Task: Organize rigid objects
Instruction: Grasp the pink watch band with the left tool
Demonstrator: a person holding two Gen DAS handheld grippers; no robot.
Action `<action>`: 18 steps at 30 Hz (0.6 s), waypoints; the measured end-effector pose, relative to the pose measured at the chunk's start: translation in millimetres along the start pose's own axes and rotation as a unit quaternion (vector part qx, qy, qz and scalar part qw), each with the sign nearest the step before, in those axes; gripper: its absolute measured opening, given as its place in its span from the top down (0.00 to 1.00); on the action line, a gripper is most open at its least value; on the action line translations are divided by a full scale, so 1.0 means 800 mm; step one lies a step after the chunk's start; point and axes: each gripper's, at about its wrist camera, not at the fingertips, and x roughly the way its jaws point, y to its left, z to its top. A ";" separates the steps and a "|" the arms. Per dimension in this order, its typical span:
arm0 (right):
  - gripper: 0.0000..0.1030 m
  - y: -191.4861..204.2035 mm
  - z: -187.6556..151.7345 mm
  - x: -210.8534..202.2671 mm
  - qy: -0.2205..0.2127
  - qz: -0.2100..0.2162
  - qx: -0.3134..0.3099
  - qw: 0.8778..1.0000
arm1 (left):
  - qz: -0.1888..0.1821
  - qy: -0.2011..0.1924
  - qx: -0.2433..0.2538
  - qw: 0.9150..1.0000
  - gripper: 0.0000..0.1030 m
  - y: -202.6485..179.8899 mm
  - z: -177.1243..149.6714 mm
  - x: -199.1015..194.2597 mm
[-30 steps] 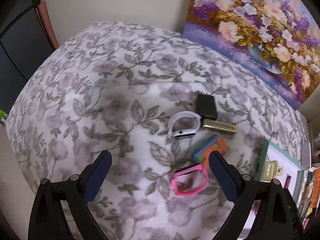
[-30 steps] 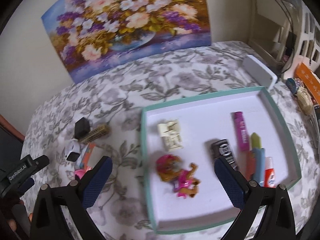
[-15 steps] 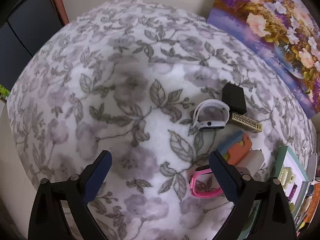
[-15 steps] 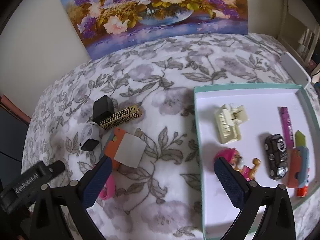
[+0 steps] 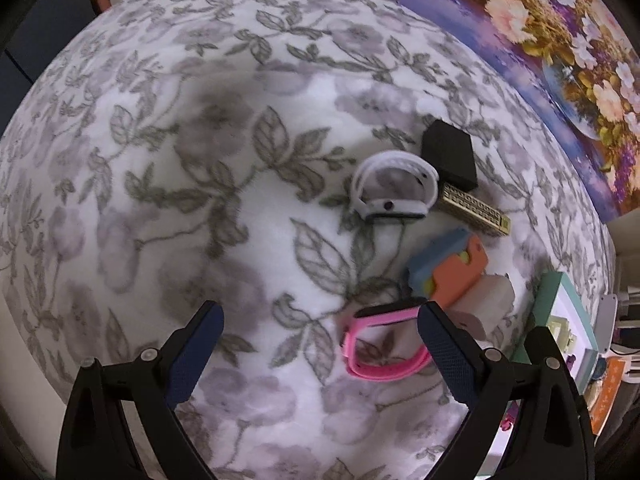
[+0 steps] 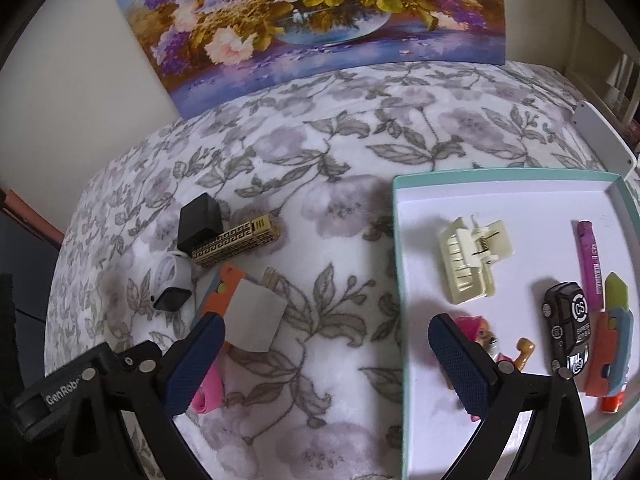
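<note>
Evidently both tongs gape empty; we'd pinch the light, springy pink watch (image 5: 386,354) across its stiffer face, near-right.

The right tool (image 6: 324,354) hangs over the floral-covered table (image 6: 340,208) with its blue-padded fingers (image 6: 460,364) wide apart and nothing between them. To the right lies a teal-rimmed white tray (image 6: 398,264) holding a cream hair claw clip (image 6: 472,260), a black toy car (image 6: 568,332), a pink marker (image 6: 590,258) and a pink-hatted toy figure (image 6: 486,334). On the left sit a black box (image 6: 200,222), a gold patterned case (image 6: 234,246), a white smartwatch (image 6: 172,284) and a grey square card (image 6: 256,318). A flower painting (image 6: 312,16) stands at the far wall.
</note>
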 end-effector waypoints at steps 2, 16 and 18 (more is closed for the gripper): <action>0.00 -0.003 0.001 -0.001 -0.002 -0.004 -0.001 1.000 | -0.002 0.006 0.000 1.000 0.05 -0.004 -0.003 0.004; 0.00 -0.019 0.006 -0.002 -0.003 -0.008 0.012 1.000 | -0.033 0.034 0.018 0.999 0.07 -0.036 -0.017 0.026; 0.00 -0.020 0.006 -0.002 -0.003 -0.007 0.013 1.000 | -0.032 0.036 0.021 0.999 0.11 -0.038 -0.017 0.029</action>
